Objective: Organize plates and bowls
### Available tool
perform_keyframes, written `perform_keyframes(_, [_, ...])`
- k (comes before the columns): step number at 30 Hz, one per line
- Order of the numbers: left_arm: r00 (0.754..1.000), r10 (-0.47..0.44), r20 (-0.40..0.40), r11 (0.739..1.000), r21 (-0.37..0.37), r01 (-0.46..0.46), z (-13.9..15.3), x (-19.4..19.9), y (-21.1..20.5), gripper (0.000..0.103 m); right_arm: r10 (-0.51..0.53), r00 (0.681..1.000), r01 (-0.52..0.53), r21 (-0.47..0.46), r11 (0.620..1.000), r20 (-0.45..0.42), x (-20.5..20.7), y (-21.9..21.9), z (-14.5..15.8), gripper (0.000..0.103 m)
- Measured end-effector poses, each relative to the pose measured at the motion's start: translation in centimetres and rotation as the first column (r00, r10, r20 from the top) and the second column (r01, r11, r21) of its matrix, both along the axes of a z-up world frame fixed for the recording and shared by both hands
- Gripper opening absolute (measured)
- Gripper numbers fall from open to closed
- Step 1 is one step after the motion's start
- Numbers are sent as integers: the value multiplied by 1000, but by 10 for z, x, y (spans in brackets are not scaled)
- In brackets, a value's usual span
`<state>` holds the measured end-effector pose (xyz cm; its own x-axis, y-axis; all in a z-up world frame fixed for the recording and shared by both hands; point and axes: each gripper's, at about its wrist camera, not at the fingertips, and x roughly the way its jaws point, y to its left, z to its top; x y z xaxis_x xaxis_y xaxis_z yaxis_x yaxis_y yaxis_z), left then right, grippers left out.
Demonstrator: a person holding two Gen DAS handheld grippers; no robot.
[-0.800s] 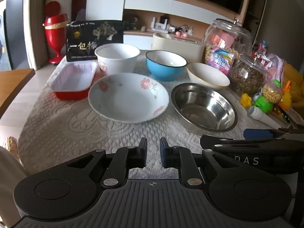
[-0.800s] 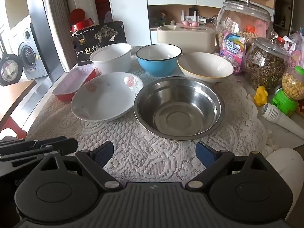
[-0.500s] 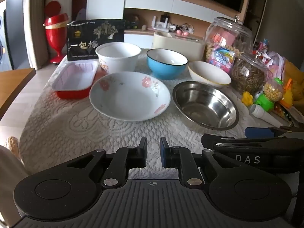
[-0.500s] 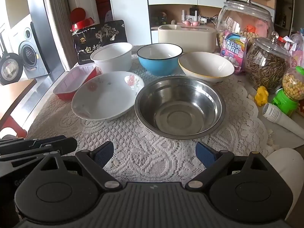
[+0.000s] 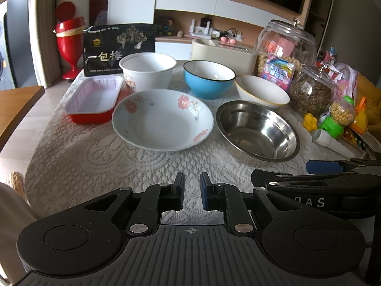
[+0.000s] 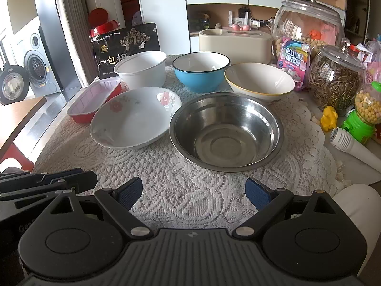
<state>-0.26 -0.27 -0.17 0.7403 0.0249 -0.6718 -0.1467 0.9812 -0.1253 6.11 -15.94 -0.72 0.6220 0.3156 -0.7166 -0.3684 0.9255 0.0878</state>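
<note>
- Currently: L gripper (image 5: pixel 192 191) nearly closed, empty, over lace cloth (image 5: pixel 95 157)
- R gripper (image 6: pixel 194 191) spread wide, empty, near steel bowl (image 6: pixel 226 131)
- Floral plate (image 5: pixel 162 120) beside it

In front of you, upright and empty on the lace cloth: a flowered plate (image 5: pixel 163 119) beside a steel bowl (image 6: pixel 226 131). Behind them stand a white bowl (image 5: pixel 147 70), a blue bowl (image 5: pixel 209 78) and a tilted yellow-rimmed bowl (image 6: pixel 259 81).
</note>
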Motion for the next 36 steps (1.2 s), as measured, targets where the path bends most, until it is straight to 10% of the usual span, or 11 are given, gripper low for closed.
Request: perform_keyframes(36, [1000,1,-4,1000,-2,-1,1,0,1,16,9,1000,-9,-4,1000,-4,-2,3,-2,94])
